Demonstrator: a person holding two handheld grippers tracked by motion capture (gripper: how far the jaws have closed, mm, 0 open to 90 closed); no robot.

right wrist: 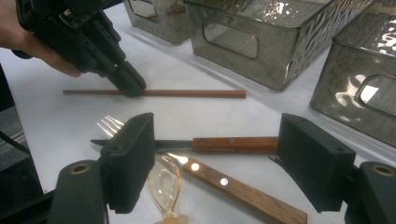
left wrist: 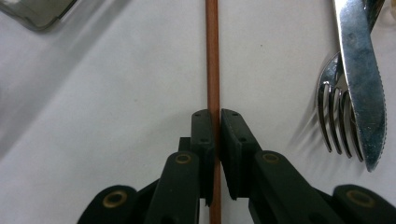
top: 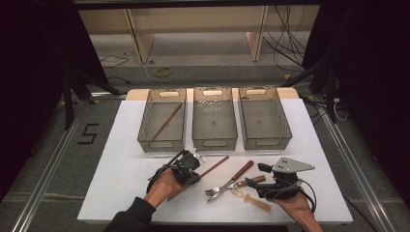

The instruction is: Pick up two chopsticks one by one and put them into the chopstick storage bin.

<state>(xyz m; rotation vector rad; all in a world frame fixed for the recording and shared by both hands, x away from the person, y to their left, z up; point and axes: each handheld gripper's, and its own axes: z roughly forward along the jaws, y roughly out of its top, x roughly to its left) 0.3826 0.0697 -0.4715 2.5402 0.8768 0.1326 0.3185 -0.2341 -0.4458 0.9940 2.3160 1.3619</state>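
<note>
A white surface (top: 121, 169) stands in a dim room, with cables and shelf legs on the floor beyond it. Sorting looks barely begun.

Nearest, at about 5 o'clock, the right gripper (top: 270, 181) hovers with its jaws wide apart and holding nothing, above a knife (right wrist: 219, 144), a fork (top: 215, 190) and a pale, clear spoon (right wrist: 166, 186), all unsorted.

At about 7 o'clock the left gripper (top: 191, 166) has its jaws closed on a chopstick (left wrist: 212, 60), which lies flat on the surface, so the lift seems not yet made. The stick is thin, straight, reddish-brown wood, running toward 1 o'clock.

Farther off, at 12 o'clock, three smoky clear bins sit side by side. The left bin (top: 145, 126) already holds one stick (top: 167, 121), lying aslant; the middle bin (top: 232, 123) and right bin (top: 285, 123) look empty. My guess is that this stick joins its mate, then the rest follow.
</note>
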